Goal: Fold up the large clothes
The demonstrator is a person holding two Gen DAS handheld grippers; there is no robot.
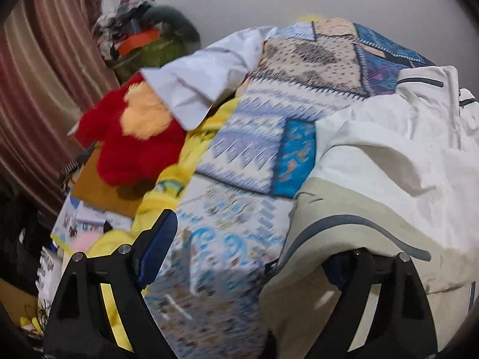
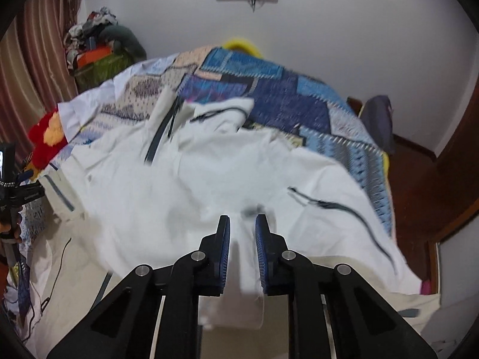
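Pinching a fold of the white zippered jacket (image 2: 185, 185) low in frame, the right gripper (image 2: 242, 233) holds; the left gripper (image 1: 254, 257) gapes wide beside its beige hem.

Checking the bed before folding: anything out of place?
Yes. The white jacket lies crumpled, not flat, on the patchwork quilt, and a red plush toy sits at the bed's left edge.

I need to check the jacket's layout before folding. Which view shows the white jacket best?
The right wrist view: the white jacket spreads across the bed, with its zippers visible. The left wrist view shows only one side of it.
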